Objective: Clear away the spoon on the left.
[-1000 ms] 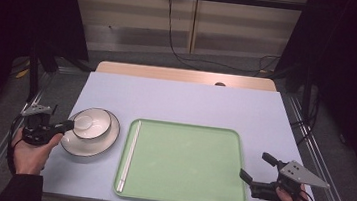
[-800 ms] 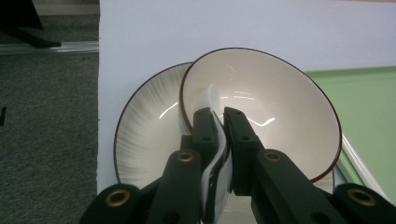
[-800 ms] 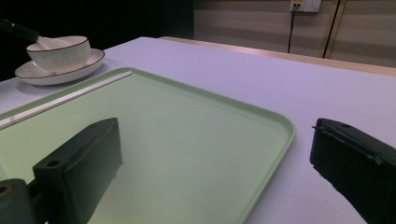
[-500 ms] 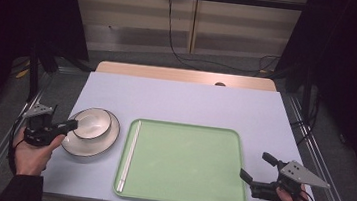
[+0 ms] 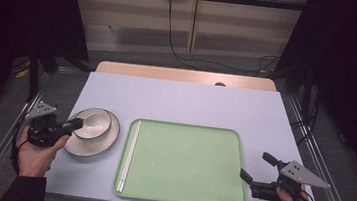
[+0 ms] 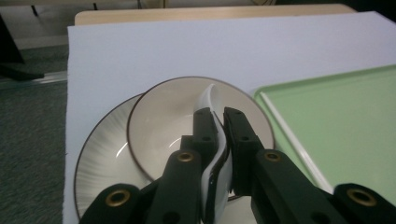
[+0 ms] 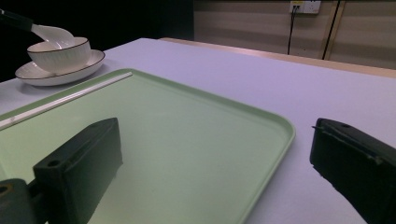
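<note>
A white bowl (image 5: 96, 122) with a dark rim stands on a ribbed white plate (image 5: 86, 147) at the table's left. My left gripper (image 5: 77, 125) is shut on the handle of a white spoon (image 6: 208, 100), whose scoop reaches over the bowl (image 6: 163, 119). From the right gripper view the spoon (image 7: 52, 31) hangs just above the bowl (image 7: 60, 53). A green tray (image 5: 185, 164) lies in the middle, with white chopsticks (image 5: 129, 154) along its left edge. My right gripper (image 5: 255, 166) is open and holds nothing at the tray's near right corner.
The pale table top (image 5: 186, 104) stretches bare behind the tray, and a wooden strip (image 5: 184, 75) runs along its far edge. Metal rails and dark floor flank both sides. Cables hang at the back wall.
My left gripper has shifted slightly to the right and upward over the bowl with the spoon in it. The right gripper has kept still.
</note>
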Action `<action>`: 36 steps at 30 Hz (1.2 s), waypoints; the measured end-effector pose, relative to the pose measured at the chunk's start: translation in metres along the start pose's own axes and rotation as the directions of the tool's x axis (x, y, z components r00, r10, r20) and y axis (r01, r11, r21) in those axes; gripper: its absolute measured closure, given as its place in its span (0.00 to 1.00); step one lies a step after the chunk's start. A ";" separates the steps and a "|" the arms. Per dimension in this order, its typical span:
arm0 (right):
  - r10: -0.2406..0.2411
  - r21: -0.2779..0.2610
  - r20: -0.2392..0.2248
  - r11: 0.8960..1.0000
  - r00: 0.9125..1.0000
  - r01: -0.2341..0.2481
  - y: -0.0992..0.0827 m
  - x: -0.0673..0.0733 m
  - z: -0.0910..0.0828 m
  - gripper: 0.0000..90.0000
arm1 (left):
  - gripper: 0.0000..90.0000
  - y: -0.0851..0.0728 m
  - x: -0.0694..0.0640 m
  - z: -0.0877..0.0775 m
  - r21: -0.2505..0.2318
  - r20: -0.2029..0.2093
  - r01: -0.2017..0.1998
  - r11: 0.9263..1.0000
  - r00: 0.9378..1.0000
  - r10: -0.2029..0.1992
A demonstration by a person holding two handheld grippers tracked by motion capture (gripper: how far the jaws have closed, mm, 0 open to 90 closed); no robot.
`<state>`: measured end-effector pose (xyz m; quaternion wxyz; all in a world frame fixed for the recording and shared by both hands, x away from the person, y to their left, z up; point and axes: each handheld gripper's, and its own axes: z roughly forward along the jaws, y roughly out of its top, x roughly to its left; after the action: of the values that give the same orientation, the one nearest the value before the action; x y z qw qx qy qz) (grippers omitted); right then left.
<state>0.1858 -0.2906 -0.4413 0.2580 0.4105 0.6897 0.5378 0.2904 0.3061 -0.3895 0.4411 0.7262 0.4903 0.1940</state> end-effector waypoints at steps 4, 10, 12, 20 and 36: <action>-0.007 0.001 0.001 1.000 1.000 0.007 0.000 0.000 0.000 0.02 | 0.94 0.003 -0.008 -0.002 0.000 0.020 -0.008 1.000 1.000 0.008; 0.003 -0.001 0.002 1.000 1.000 -0.003 0.000 0.001 0.001 0.02 | 0.94 0.010 -0.022 -0.003 -0.006 0.036 -0.053 0.999 0.998 0.053; -0.002 -0.001 0.002 1.000 1.000 0.002 0.000 0.000 0.001 0.02 | 0.94 0.013 -0.027 -0.003 -0.016 0.061 -0.055 0.998 0.997 0.056; -0.002 0.000 0.000 1.000 1.000 0.002 0.000 0.001 0.000 0.02 | 0.94 0.015 -0.040 0.007 -0.006 0.087 -0.074 0.997 0.993 0.074; -0.010 -0.009 0.005 1.000 1.000 0.010 0.000 0.001 0.000 0.03 | 0.94 0.018 -0.072 0.038 0.035 0.145 -0.125 0.992 0.982 0.119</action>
<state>0.1857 -0.2893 -0.4408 0.2645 0.4071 0.6887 0.5385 0.2956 0.2235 -0.3838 0.4464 0.7763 0.4163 0.1574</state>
